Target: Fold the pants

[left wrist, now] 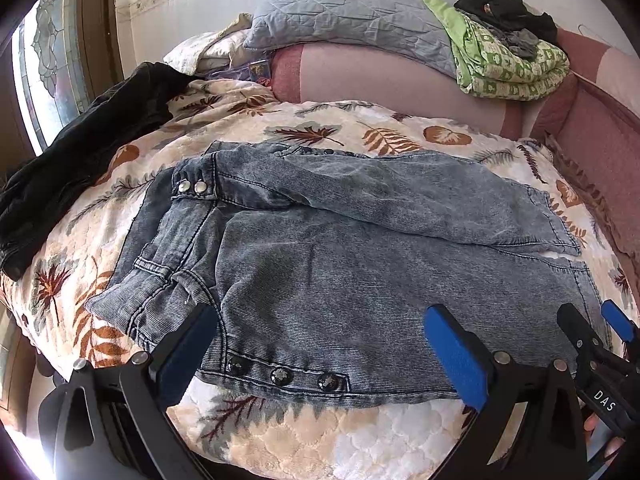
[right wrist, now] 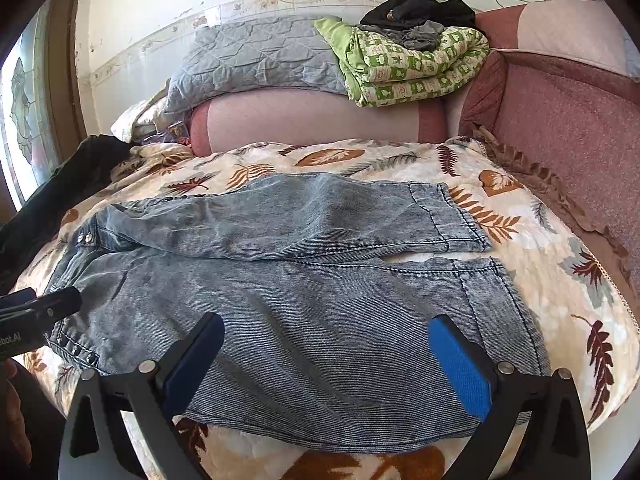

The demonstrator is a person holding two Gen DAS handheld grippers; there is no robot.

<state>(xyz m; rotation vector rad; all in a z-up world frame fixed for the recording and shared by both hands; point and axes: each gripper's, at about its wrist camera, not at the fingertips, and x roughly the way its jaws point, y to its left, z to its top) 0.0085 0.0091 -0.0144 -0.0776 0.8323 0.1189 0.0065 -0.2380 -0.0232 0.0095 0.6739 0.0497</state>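
The pants lie flat at frame centre on the leaf blanket. Both the left gripper and right gripper are spread, empty; pinch the near leg edge evenly, then lift it over the far leg

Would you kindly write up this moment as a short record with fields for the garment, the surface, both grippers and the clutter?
garment: denim pants, spread flat, both legs side by side, not yet folded
surface: leaf-print blanket
left hand-held gripper: open, over the near edge at the waist end
right hand-held gripper: open, over the near leg
clutter: black garment beside the waist; green quilt behind
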